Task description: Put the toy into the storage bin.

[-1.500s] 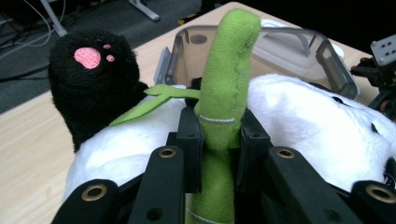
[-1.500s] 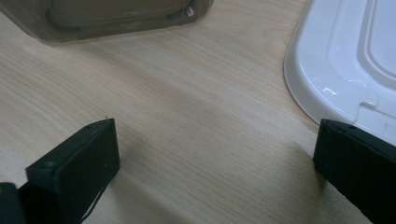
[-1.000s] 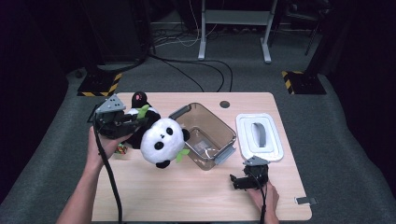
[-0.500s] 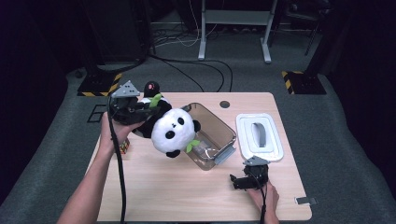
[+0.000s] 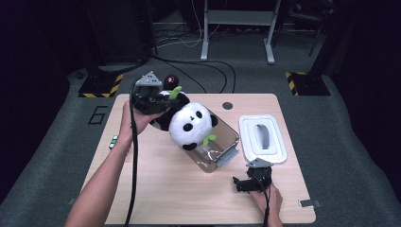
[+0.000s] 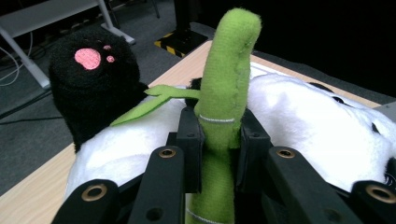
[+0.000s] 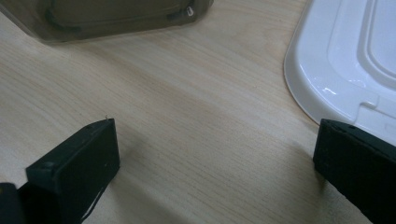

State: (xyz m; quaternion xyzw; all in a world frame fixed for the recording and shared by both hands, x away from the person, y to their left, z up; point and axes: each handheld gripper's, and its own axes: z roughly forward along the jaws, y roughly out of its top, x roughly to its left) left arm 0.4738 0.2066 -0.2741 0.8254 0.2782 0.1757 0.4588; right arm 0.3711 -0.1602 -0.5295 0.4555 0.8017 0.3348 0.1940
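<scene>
A plush panda [image 5: 189, 124] hangs in the air over the left end of a clear plastic bin [image 5: 228, 142]. My left gripper [image 5: 158, 100] is shut on the green bamboo stalk [image 6: 224, 93] sewn to the toy, its pads pressing both sides of it. In the left gripper view the panda's white body [image 6: 303, 126] and a black paw with a pink pad [image 6: 91, 70] lie behind the stalk. My right gripper [image 5: 242, 184] rests on the table near the front right, jaws wide open over bare wood [image 7: 205, 140].
The bin's white lid [image 5: 262, 138] with a grey handle lies flat to the right of the bin. A small green and white object [image 5: 113, 142] sits at the table's left edge. A round cable hole [image 5: 227, 105] is near the far edge.
My left gripper has carried the panda to the right and a little up, from beside the bin to over its left end. The right gripper has stayed put.
</scene>
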